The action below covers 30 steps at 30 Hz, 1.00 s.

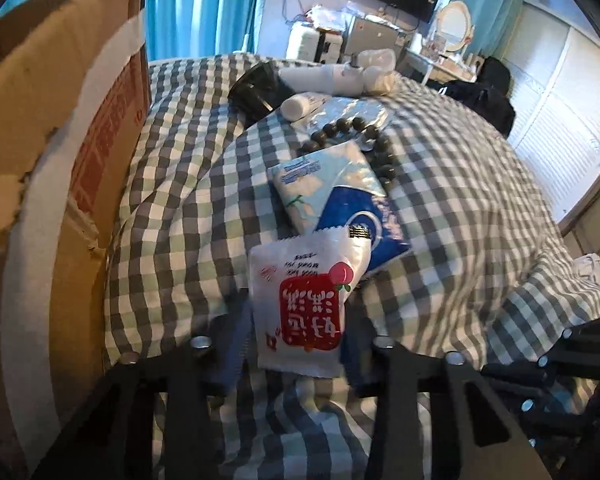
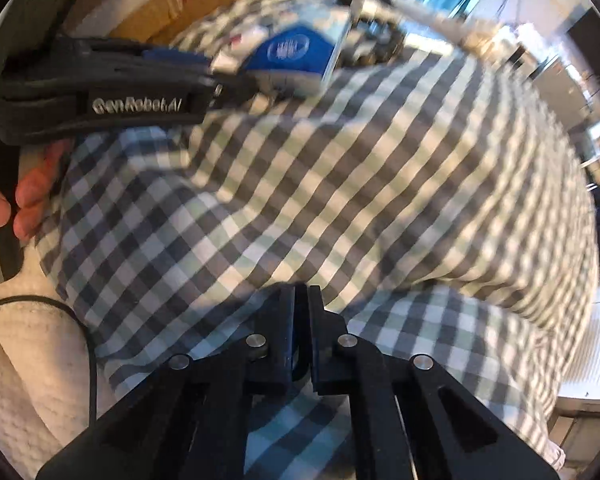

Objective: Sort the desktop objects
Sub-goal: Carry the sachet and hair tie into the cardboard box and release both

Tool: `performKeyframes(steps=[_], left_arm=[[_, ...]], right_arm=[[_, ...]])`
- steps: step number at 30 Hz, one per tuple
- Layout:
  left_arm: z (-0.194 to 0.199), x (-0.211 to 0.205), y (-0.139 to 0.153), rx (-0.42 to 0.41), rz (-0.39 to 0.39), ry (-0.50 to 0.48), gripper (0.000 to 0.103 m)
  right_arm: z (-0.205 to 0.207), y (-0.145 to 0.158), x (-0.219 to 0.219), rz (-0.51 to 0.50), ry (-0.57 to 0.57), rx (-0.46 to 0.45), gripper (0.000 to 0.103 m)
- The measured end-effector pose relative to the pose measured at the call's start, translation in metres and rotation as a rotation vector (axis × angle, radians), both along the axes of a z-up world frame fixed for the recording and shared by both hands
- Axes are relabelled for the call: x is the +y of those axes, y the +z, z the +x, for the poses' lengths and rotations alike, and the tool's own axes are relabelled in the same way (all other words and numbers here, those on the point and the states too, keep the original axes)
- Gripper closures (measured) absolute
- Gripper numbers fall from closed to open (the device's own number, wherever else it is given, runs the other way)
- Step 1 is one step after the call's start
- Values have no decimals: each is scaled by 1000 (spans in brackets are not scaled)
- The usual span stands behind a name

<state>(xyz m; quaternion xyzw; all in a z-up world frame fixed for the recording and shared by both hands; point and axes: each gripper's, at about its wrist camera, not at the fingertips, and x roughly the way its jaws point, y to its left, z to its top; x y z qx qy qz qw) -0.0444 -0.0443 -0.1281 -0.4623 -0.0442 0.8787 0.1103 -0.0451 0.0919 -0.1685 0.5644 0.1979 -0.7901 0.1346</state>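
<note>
- A checked bedspread is covering the bed, with a cardboard box standing at its left edge.
- A blue tissue pack is lying mid-bed.
- The left gripper is pinching a white snack packet between its fingers.
- The right gripper is hovering, fingers closed, empty.

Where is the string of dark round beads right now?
In the left wrist view, the string of dark round beads lies on the checked cloth, curling around the far end of the blue-and-white packet.

Both cameras looked down, close over the checked blanket; both saw the blue packet.
</note>
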Motion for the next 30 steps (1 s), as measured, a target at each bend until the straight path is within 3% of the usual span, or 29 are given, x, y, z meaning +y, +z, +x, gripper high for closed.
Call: performKeyframes(steps=[9,19,25,30], left_arm=[[23,18,32,135,-67,-47,70],[43,28,67,240,-105,-89,70],[45,19,95,278,-84,-69,70],[47,13,120,326,-104,-36,70]], right_arm=[[25,59,34,-215,-84,191,97],[21,78,52,-290,-131,228,97],[20,91,62,-401,-145,225,97],[25,99,66,-415,-151,254,97]])
